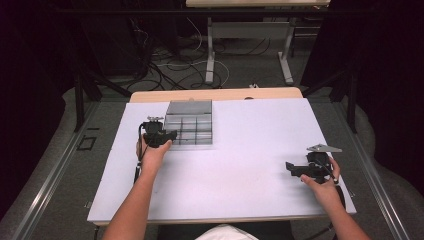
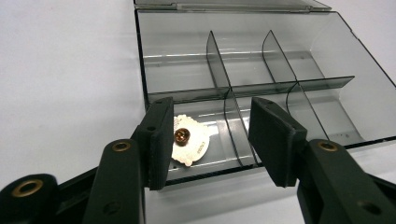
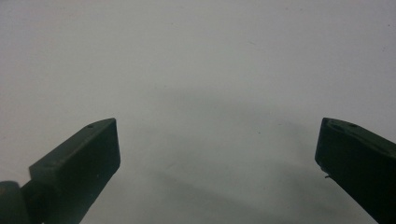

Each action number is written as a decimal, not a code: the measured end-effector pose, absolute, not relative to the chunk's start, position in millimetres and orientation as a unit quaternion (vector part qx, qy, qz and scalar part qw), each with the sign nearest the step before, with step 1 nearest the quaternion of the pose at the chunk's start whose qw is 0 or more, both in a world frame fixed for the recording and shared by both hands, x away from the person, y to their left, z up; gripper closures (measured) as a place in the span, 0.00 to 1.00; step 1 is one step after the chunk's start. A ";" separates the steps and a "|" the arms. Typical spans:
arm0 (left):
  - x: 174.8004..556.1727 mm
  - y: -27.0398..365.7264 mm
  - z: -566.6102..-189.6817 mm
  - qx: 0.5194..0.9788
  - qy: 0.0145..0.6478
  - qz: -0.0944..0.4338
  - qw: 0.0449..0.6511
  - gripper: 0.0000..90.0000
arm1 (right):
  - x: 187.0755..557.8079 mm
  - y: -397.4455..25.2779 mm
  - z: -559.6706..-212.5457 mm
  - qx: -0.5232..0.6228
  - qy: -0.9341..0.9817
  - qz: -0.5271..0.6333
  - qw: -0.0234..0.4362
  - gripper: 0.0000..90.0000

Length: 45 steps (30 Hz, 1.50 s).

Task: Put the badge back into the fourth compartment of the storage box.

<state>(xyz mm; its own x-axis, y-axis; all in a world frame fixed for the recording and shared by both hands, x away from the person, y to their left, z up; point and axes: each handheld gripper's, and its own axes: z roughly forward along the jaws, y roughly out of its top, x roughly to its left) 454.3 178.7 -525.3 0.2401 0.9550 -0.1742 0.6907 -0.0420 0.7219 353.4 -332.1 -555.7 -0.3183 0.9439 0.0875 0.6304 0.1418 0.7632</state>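
The small silver badge with a copper stud [image 2: 189,140] already lies in the near-left compartment of the clear grey plastic divided box [image 2: 327,60], so placing seems done. The left tool [image 2: 210,140] hovers there, released (jaws apart). The right tool [image 1: 296,169], at four o'clock on the white counter [image 1: 250,165], is released, holding nothing.

Desk [image 1: 240,165]: white top, wooden far edge. Floor [image 1: 60,180]: grey. Cables [image 1: 170,70]: tangled on the floor beyond the desk. Second table [image 1: 250,30]: white-legged, farther back. Black frame posts [image 1: 79,100]: beside the desk.
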 end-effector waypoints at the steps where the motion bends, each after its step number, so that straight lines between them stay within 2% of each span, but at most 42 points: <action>1: 454.0 178.9 -524.8 0.699 0.589 0.181 0.363 0.55 | 353.4 -332.1 -555.6 0.543 0.724 0.367 0.214 0.00; 21: 443.9 182.8 -512.8 0.698 0.577 0.184 0.383 0.44 | 355.3 -328.1 -555.9 0.542 0.725 0.366 0.214 0.00; 45: 420.9 185.0 -491.9 0.706 0.548 0.193 0.405 0.35 | 353.1 -330.0 -554.6 0.543 0.724 0.367 0.215 0.00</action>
